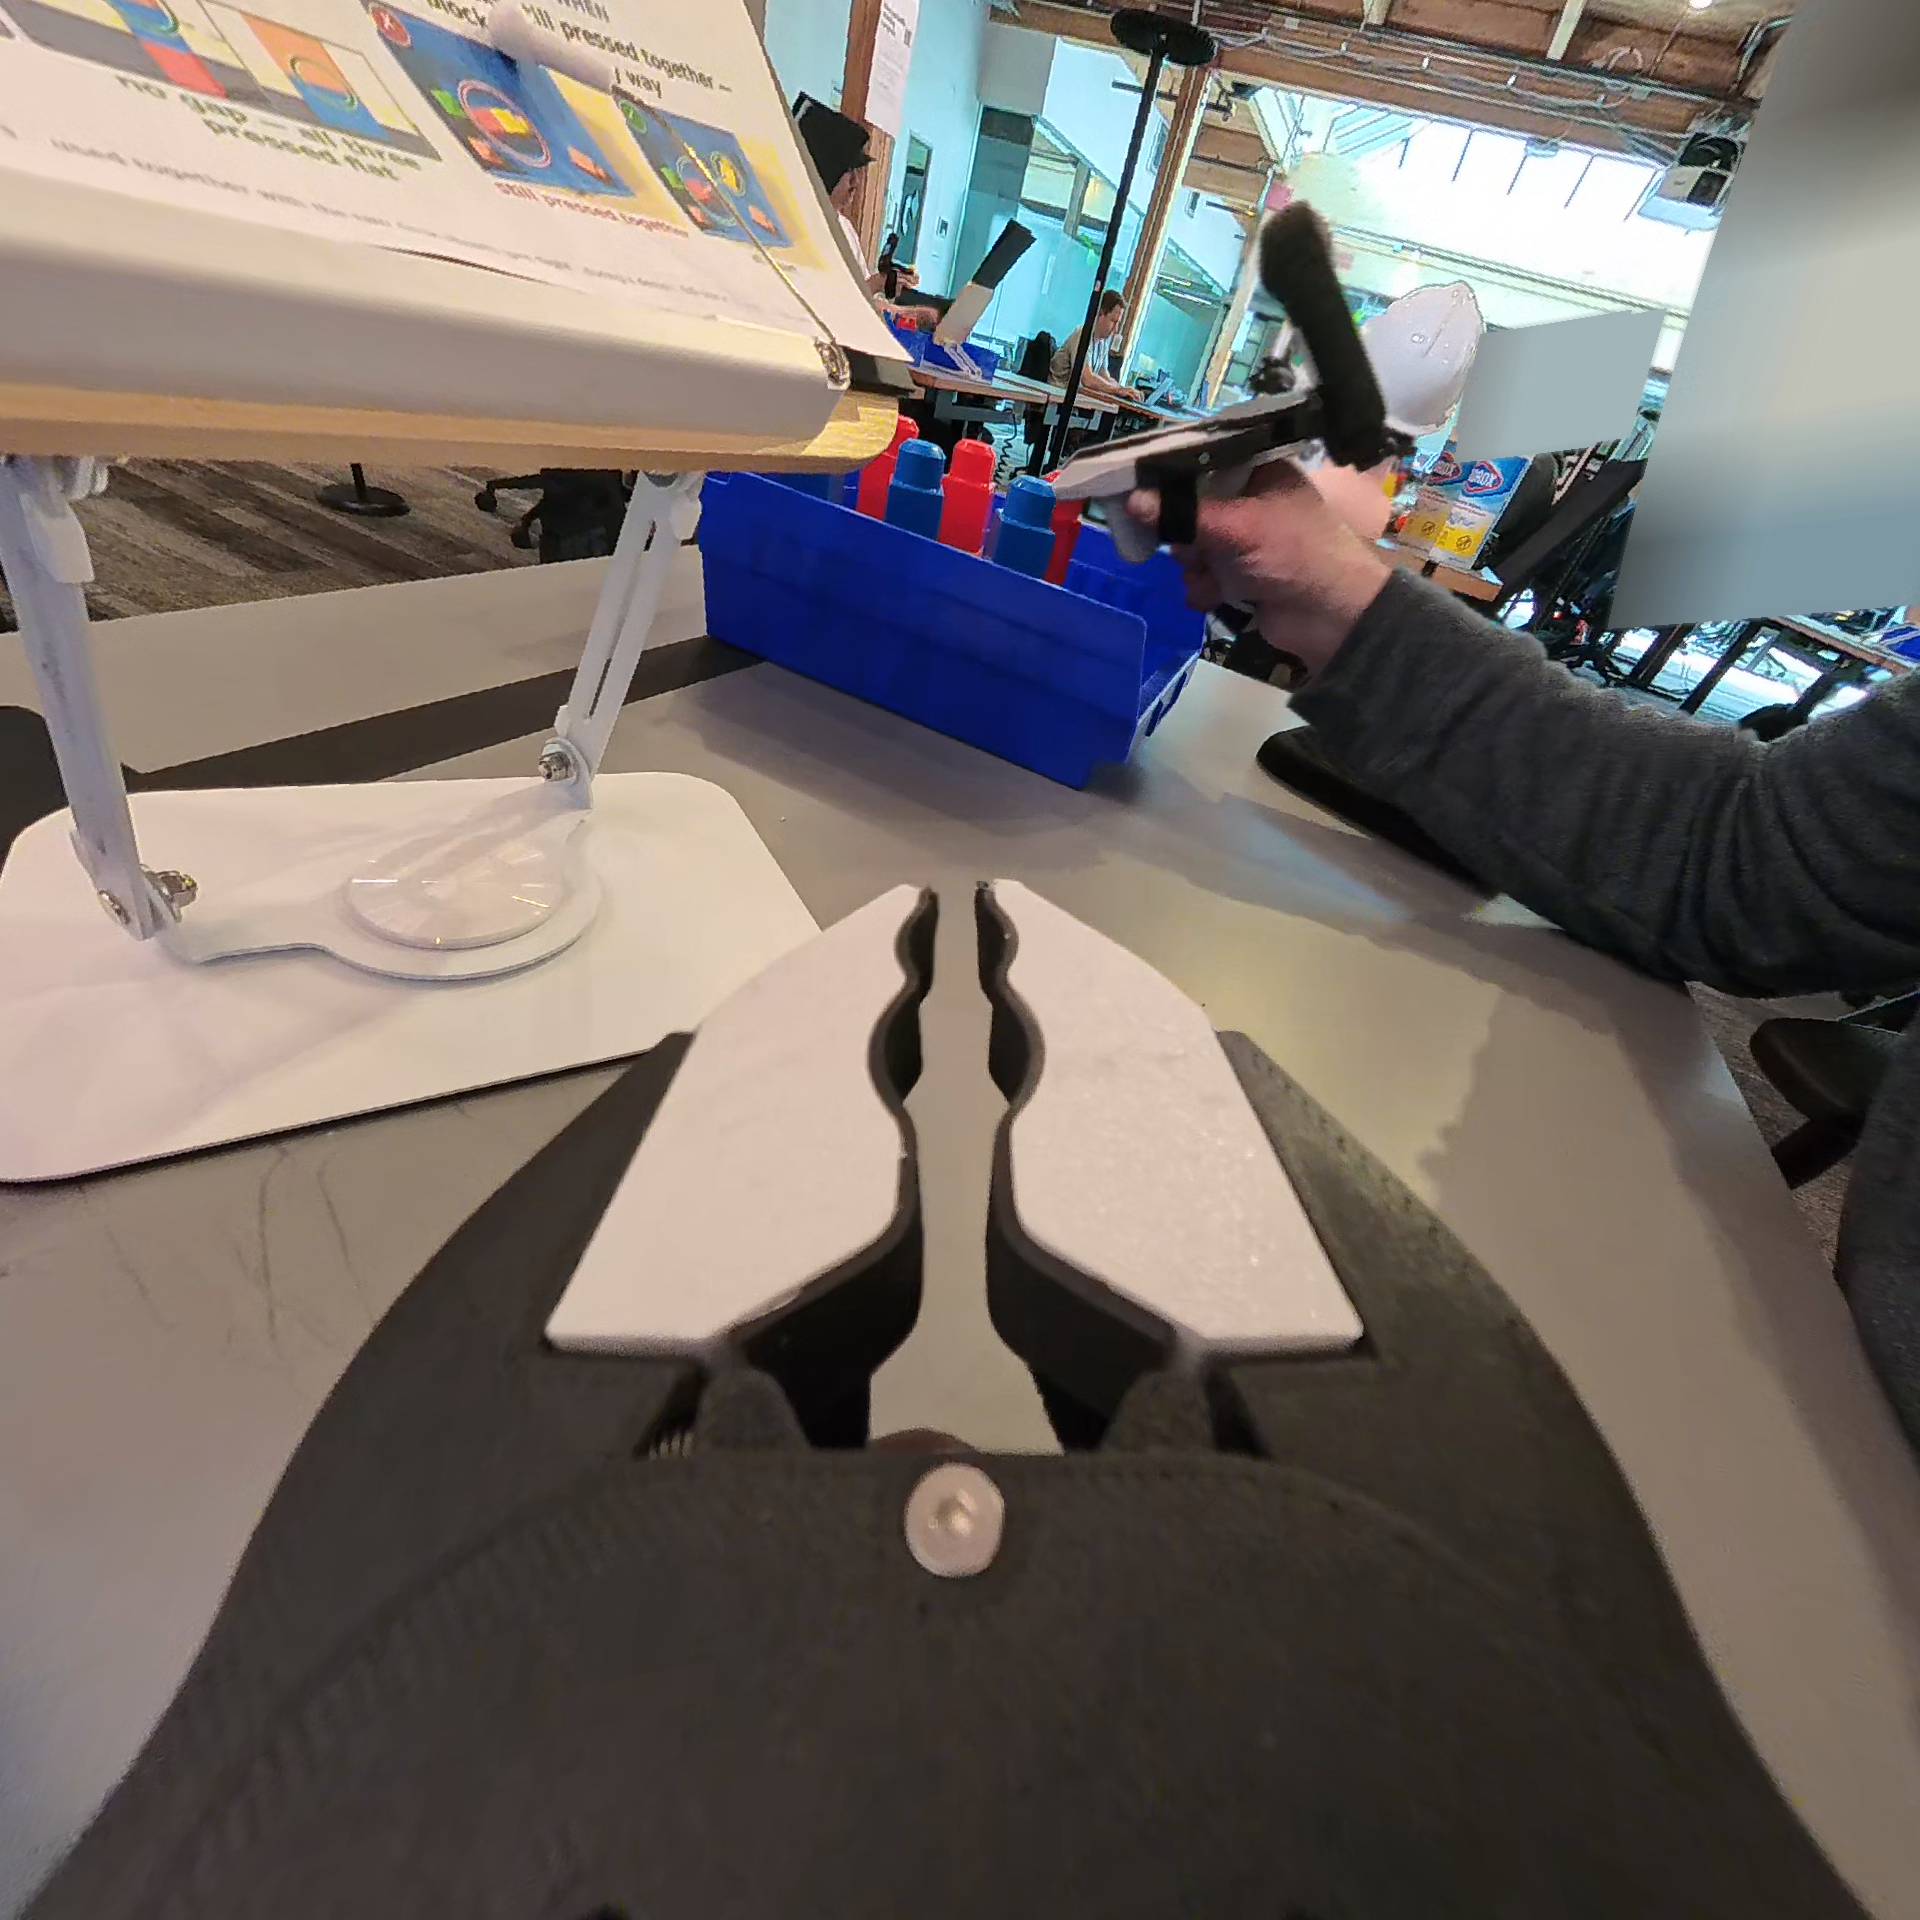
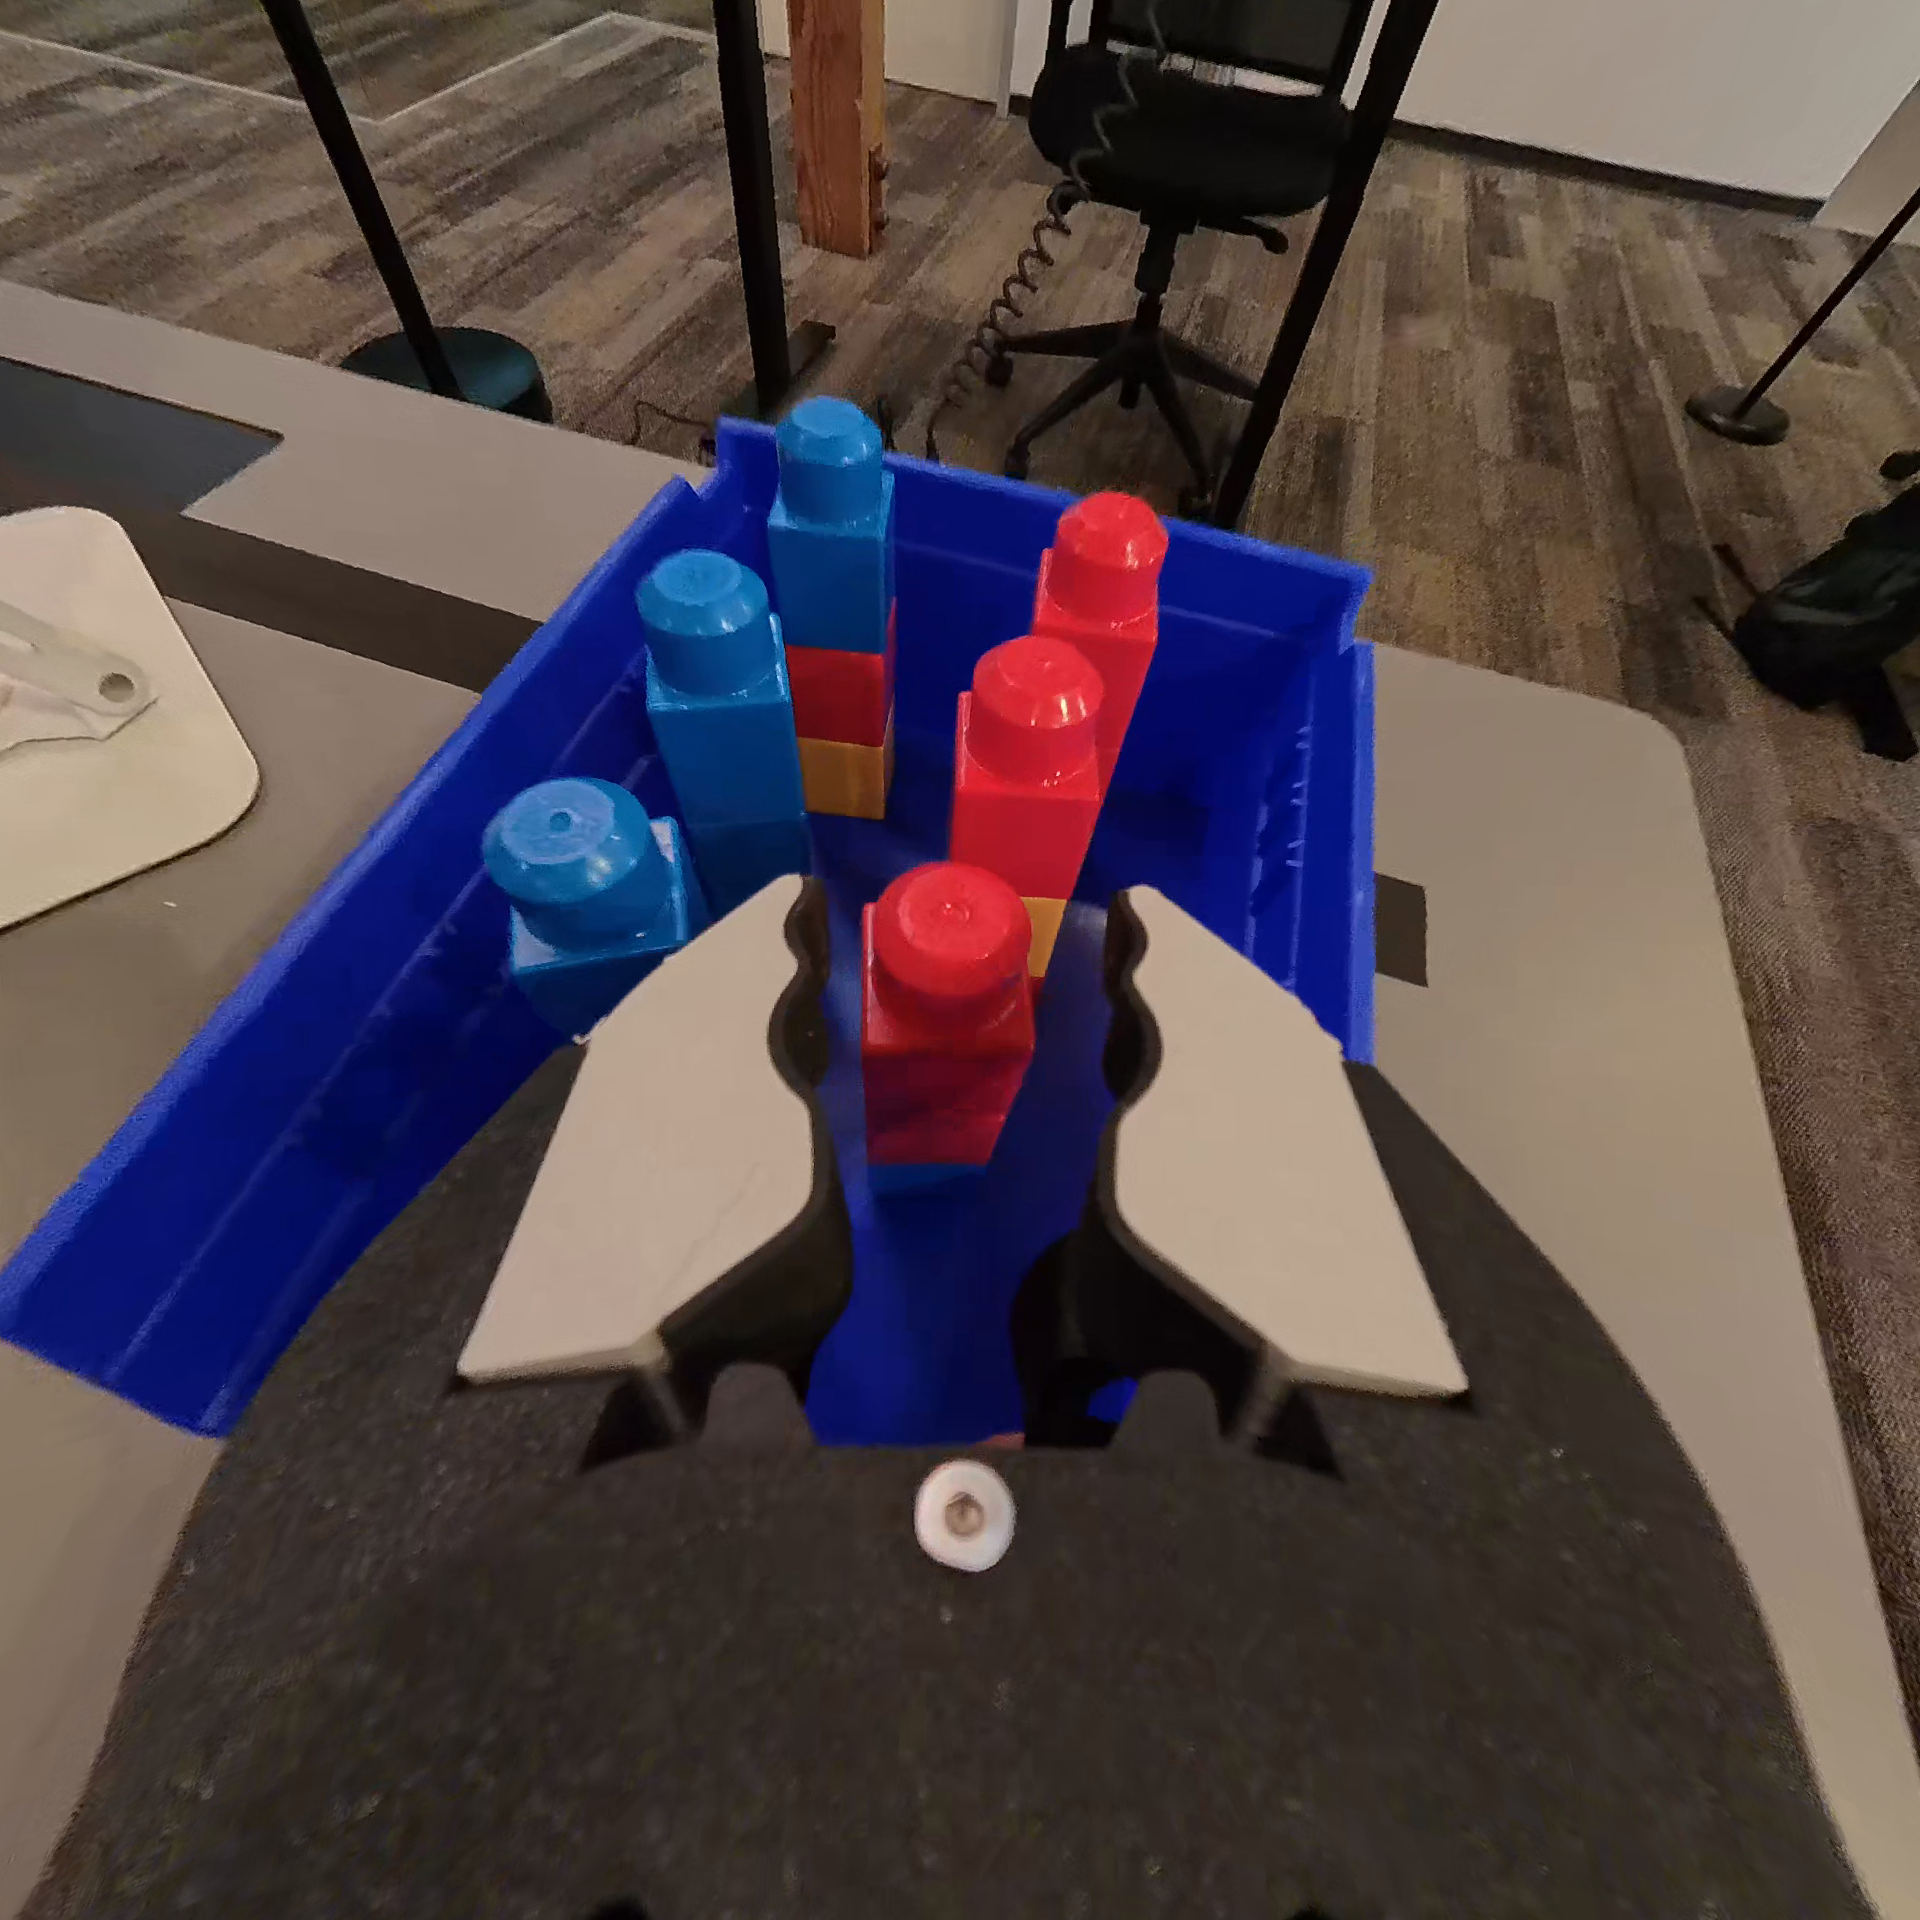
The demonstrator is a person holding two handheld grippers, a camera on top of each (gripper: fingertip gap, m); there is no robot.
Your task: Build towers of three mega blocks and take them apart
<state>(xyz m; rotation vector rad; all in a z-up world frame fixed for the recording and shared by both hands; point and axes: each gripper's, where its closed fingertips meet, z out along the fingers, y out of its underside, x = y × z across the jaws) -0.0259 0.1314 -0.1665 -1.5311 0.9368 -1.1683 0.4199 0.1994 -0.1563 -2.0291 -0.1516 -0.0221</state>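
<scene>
A blue bin on the grey table holds several upright towers of mega blocks, blue-topped on the left and red-topped on the right. My right gripper is open above the bin's near end, its fingers either side of the nearest red-topped tower, not touching it. In the left wrist view the bin stands at the back with the right gripper over it, held by a hand. My left gripper is shut and empty, low over the table.
A white document stand with a printed sheet stands left of the bin; its base shows in the right wrist view. The person's grey-sleeved arm crosses the right side. An office chair and poles stand beyond the table edge. The tips of one gripper are about 45 cm away from the tips of the other.
</scene>
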